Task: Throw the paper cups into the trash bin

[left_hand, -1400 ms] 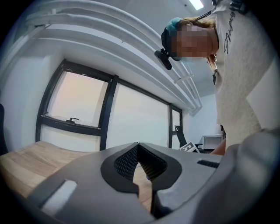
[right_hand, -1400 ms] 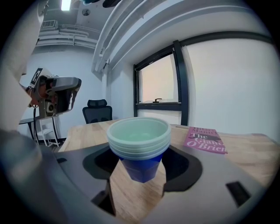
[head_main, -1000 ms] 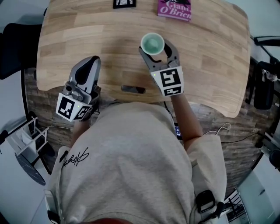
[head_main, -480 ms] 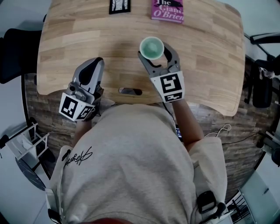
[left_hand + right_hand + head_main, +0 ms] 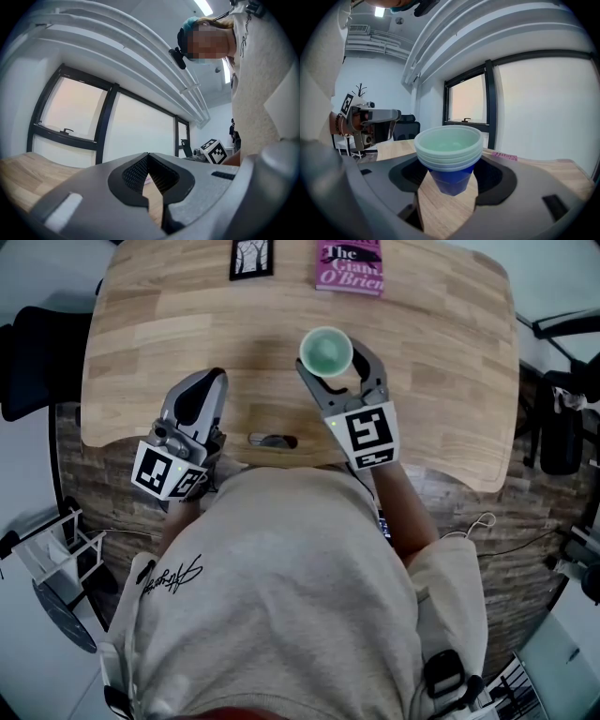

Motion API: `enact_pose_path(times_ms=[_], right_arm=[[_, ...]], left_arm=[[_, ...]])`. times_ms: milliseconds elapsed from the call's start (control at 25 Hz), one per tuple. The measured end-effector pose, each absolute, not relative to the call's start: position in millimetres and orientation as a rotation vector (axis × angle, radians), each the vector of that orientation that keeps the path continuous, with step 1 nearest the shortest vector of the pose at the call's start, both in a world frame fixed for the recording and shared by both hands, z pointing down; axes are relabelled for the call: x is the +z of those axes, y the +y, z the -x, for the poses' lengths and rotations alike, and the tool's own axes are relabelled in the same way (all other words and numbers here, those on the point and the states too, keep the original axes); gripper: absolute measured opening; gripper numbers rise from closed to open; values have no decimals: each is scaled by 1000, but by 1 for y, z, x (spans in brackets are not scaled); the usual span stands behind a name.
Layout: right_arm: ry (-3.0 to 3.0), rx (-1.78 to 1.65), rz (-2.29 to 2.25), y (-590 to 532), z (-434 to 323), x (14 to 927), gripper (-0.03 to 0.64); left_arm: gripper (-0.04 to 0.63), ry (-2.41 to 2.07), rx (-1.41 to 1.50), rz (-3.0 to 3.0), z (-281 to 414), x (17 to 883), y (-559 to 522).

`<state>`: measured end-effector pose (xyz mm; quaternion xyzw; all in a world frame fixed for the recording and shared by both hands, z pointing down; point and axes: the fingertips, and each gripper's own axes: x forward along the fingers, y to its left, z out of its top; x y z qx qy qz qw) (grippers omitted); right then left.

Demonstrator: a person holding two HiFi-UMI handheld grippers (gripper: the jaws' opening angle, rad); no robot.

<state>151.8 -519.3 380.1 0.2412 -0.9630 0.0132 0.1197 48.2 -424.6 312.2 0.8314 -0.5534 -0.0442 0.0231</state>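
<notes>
A stack of paper cups [image 5: 326, 351], pale green inside and blue at the bottom [image 5: 449, 154], sits between the jaws of my right gripper [image 5: 336, 356] over the middle of the wooden table [image 5: 450, 381]. In the right gripper view the stack's base hangs a little above the wood, and the right gripper [image 5: 449, 176] is shut on it. My left gripper [image 5: 208, 382] lies at the table's near left edge, shut and holding nothing; in its own view the left gripper [image 5: 148, 158] has its jaw tips touching. No trash bin shows in any view.
A pink book [image 5: 350, 266] and a small black-framed card [image 5: 251, 257] lie at the table's far edge. A small dark object [image 5: 272, 440] rests near the front edge between the grippers. A black chair [image 5: 28, 362] stands left of the table.
The left gripper has shifted slightly to the right along the table edge. The right gripper still holds the cup stack in nearly the same place.
</notes>
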Motion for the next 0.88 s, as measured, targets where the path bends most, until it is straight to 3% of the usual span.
enact_pose_path(times_ms=[880], right_arm=[[-2875,11,-362,-497,-149,382,287]], left_arm=[[3,-2013,-155,-2344,-54,326,-390]])
